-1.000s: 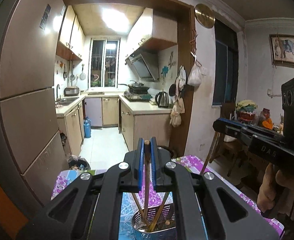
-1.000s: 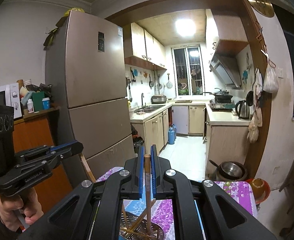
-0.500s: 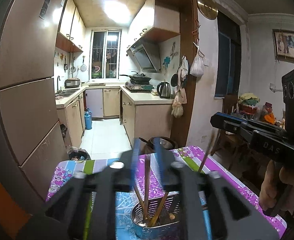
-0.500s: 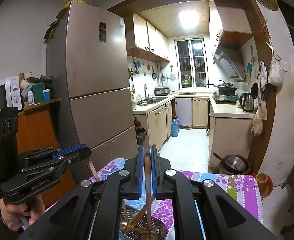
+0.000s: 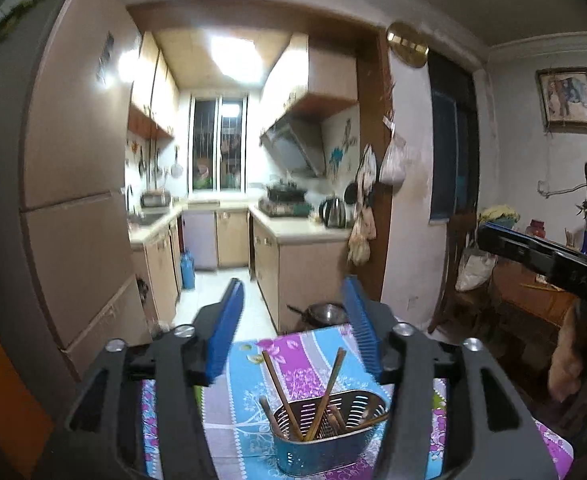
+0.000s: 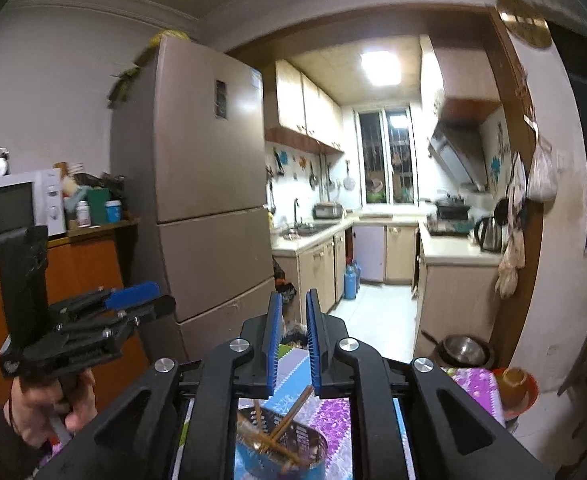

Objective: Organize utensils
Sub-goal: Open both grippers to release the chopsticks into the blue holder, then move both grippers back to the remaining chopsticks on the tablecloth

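Observation:
A blue metal utensil basket (image 5: 329, 436) stands on the floral tablecloth (image 5: 245, 392) with several wooden chopsticks (image 5: 279, 392) leaning in it. My left gripper (image 5: 293, 300) is open and empty, raised above the basket. My right gripper (image 6: 294, 316) is open a little and empty, also above the basket (image 6: 281, 452), where chopsticks (image 6: 289, 408) lean. The right gripper also shows at the right of the left wrist view (image 5: 533, 252), and the left gripper at the left of the right wrist view (image 6: 133, 300).
A tall fridge (image 6: 197, 200) stands left of the table, beside an orange cabinet with a microwave (image 6: 13, 208). Beyond the table a doorway opens to the kitchen (image 5: 229, 216). A metal pot (image 6: 465, 350) sits on the floor and an orange bowl (image 6: 513, 384) at the table's right.
Both grippers held one chopstick upright over the basket. They have opened, the left one wide, and the chopsticks now rest in the basket. Both views have lifted and shifted.

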